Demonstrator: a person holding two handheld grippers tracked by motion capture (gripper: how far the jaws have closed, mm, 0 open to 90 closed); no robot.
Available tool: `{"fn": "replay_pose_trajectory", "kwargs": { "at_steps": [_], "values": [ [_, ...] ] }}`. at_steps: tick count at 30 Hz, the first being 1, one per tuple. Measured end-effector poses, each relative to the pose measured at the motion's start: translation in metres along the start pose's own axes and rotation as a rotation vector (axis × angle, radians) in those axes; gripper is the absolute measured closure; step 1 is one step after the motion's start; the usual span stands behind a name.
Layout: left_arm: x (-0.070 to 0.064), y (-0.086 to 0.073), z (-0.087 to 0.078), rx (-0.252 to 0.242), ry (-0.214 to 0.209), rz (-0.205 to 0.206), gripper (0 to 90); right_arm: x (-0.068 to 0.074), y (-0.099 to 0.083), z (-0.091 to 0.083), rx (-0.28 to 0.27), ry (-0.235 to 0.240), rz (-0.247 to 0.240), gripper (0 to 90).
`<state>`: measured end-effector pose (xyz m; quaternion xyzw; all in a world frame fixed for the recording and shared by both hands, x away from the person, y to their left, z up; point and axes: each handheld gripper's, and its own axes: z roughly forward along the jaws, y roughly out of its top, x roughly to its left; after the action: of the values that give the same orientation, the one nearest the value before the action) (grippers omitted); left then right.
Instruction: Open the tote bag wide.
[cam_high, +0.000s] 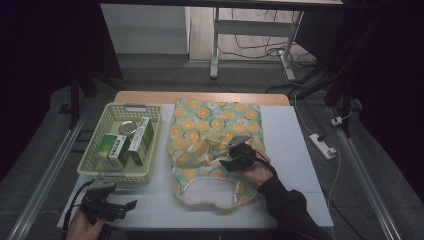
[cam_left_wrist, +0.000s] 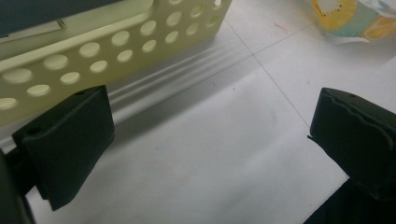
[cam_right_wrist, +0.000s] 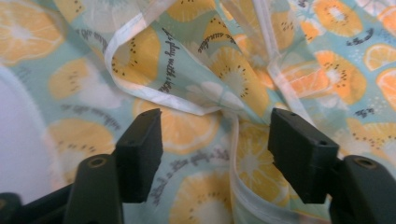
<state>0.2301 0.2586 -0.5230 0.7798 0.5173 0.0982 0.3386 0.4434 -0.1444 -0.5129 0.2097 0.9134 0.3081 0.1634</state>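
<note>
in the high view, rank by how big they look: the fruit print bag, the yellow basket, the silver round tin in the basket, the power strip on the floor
1. fruit print bag
2. yellow basket
3. and 4. power strip and silver round tin: they look alike in size, and the strip lies lower, on the floor, so no ranking.

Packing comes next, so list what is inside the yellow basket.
The basket holds two green-and-white boxes and a round silver lid or tin. Anything beneath the boxes is covered.

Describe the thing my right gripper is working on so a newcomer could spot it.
On the white table, right of the pale yellow basket, lies a flat fabric bag. The right gripper hovers open over it. It alone is teal, printed with orange fruit slices, with white-trimmed edges.
</note>
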Motion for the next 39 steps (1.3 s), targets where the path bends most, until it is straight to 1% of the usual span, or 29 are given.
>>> {"fn": "replay_pose_trajectory", "kwargs": {
  "at_steps": [5,6,7,9,10,12,13,15,16,17,18,20,22,24,25,26,28,29,30,31,33,34,39],
  "values": [
    [0.0,0.0,0.0,0.001,-0.001,-0.001,0.1,-0.004,0.005,0.001,-0.021,-0.024,0.02,29.3],
    [0.0,0.0,0.0,0.001,-0.001,-0.001,0.1,-0.006,0.005,0.002,-0.018,-0.02,0.012,28.8],
    [0.0,0.0,0.0,0.001,-0.001,-0.001,0.1,-0.006,0.005,0.004,-0.002,-0.023,0.015,27.7],
    [0.0,0.0,0.0,0.001,-0.001,-0.001,0.1,-0.008,0.004,0.006,0.008,-0.037,0.006,27.3],
    [0.0,0.0,0.0,0.001,-0.001,-0.001,0.1,-0.01,0.004,0.007,0.008,-0.022,0.016,27.8],
    [0.0,0.0,0.0,0.001,-0.001,-0.001,0.1,-0.012,0.002,0.008,0.011,0.055,0.056,28.8],
    [0.0,0.0,0.0,0.001,-0.001,-0.002,0.1,-0.01,0.001,0.009,0.019,0.076,0.056,28.9],
    [0.0,0.0,0.0,0.001,0.0,-0.002,0.1,-0.006,0.0,0.012,0.033,0.099,0.038,29.2],
    [0.0,0.0,0.0,0.001,0.0,-0.001,0.1,-0.004,0.0,0.013,0.031,0.115,0.033,30.5],
    [0.0,0.0,0.0,0.0,-0.001,0.0,0.1,-0.003,0.0,0.014,0.026,0.137,0.04,32.9],
    [0.0,0.0,0.0,0.001,-0.001,-0.001,0.1,-0.003,0.0,0.014,0.025,0.147,0.037,35.8],
    [0.0,0.0,0.0,0.001,-0.001,-0.002,0.1,0.0,0.001,0.012,0.025,0.169,0.021,47.7],
    [0.0,0.0,0.0,0.002,0.0,-0.003,0.2,0.002,0.001,0.01,0.031,0.182,0.004,63.9],
    [0.0,0.0,0.0,0.003,0.001,-0.002,0.2,0.003,0.003,0.01,0.037,0.182,0.009,82.3],
    [0.0,0.0,0.0,0.003,0.002,-0.001,0.2,0.003,0.003,0.01,0.037,0.177,0.012,88.6],
    [0.0,0.0,0.0,0.003,0.002,0.001,0.2,0.002,0.003,0.01,0.037,0.177,0.016,90.0],
    [0.0,0.0,0.0,0.003,0.002,0.0,0.2,-0.001,0.003,0.01,0.039,0.193,0.032,90.0],
    [0.0,0.0,0.0,0.002,0.0,0.0,0.2,-0.001,0.004,0.01,0.035,0.179,0.028,90.0],
    [0.0,0.0,0.0,0.0,0.001,-0.002,0.1,-0.001,0.004,0.008,0.027,0.167,0.026,90.0],
    [0.001,0.0,0.0,-0.001,-0.001,-0.002,0.1,-0.003,0.004,0.006,0.005,0.16,0.034,90.0],
    [0.001,0.0,-0.001,-0.008,-0.006,-0.007,0.1,-0.006,0.006,0.001,-0.02,0.157,0.044,90.0],
    [0.002,-0.001,-0.001,-0.012,-0.008,-0.008,0.0,-0.008,0.008,-0.003,-0.036,0.168,0.052,90.0],
    [0.003,-0.001,-0.003,-0.03,-0.02,-0.014,0.0,-0.012,0.014,-0.015,-0.081,0.172,0.071,90.0]
  ]
}}
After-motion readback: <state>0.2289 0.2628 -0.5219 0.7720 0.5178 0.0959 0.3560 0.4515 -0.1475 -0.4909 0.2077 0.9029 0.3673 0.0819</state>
